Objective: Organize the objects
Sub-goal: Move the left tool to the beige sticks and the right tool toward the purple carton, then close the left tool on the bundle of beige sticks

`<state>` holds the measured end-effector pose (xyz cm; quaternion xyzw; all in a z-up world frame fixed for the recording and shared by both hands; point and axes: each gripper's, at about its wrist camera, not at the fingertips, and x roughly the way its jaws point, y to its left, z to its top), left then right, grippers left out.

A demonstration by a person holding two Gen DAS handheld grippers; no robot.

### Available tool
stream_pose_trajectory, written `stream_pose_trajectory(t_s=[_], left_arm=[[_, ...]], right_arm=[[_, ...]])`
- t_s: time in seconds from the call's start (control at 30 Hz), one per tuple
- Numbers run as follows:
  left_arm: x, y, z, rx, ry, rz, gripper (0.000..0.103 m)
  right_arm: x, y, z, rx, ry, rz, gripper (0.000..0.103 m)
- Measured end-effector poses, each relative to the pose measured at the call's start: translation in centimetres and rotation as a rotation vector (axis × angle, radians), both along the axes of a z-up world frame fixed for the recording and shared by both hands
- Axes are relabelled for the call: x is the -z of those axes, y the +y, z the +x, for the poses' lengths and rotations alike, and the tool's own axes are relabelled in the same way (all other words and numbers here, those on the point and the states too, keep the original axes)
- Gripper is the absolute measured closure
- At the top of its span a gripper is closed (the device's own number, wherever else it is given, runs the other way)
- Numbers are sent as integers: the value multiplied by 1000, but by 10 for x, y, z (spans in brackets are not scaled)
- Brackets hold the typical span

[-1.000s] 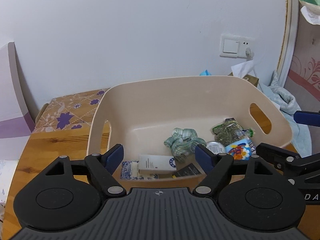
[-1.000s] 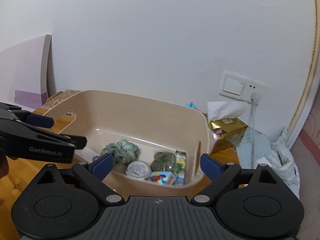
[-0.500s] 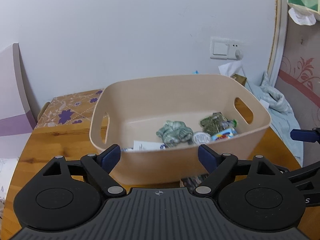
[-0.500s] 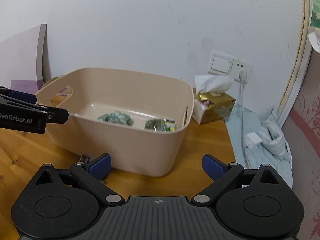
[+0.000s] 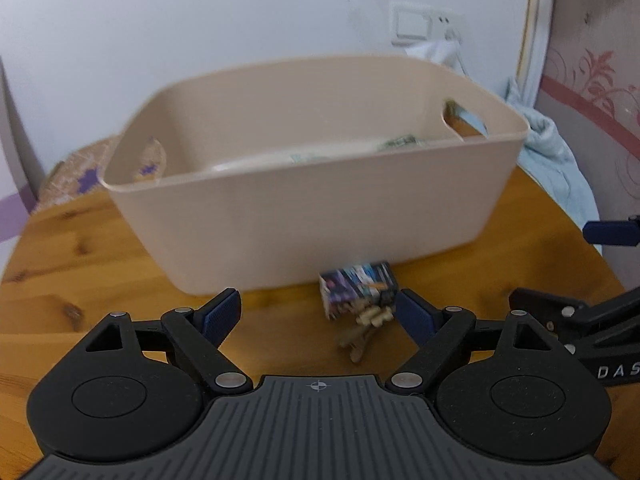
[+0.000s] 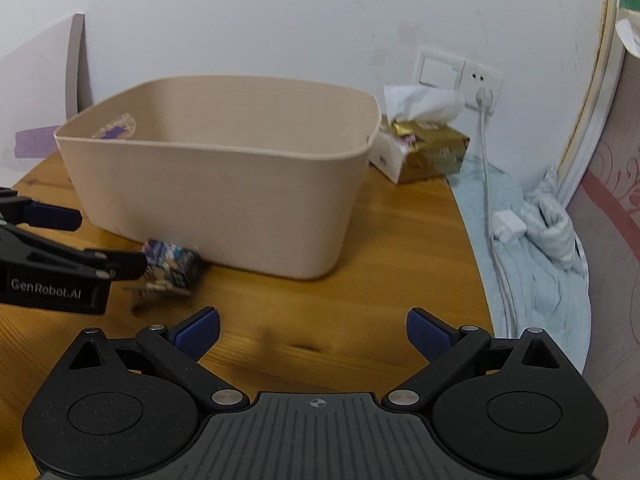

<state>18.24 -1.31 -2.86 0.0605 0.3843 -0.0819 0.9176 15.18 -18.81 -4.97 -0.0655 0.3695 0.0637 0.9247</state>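
Small printed box [image 5: 358, 288] lying on the bench [image 5: 80, 280], touching the bin [image 5: 304, 216] front wall. Left tongs [image 5: 318, 314] standing wide, box just ahead, right of centre. Right tongs [image 6: 312, 330] wide, empty, farther off.

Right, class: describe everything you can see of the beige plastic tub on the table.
The beige tub looks like smooth matte plastic, with rounded corners, walls flaring towards the rolled rim and an oval handle slot in each end wall. It stands upright on the wooden table, near the wall. A few items show inside over its rim, too blurred to name. A small colourful box lies at the foot of its near wall; contact is unclear.
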Motion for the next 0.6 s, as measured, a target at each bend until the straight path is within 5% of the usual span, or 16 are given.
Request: stream_pose_trajectory(t_s=[0.33,0.47,0.6], left_arm=[[27,-3,12,67,29,-11,20],[33,1,20,98,77,-71,36],[33,-1,19,132,61,-24,58]], right_arm=[[19,-1,7,10,57,15,1],[25,0,10,5,75,22,1],[27,2,12,5,84,20,1]])
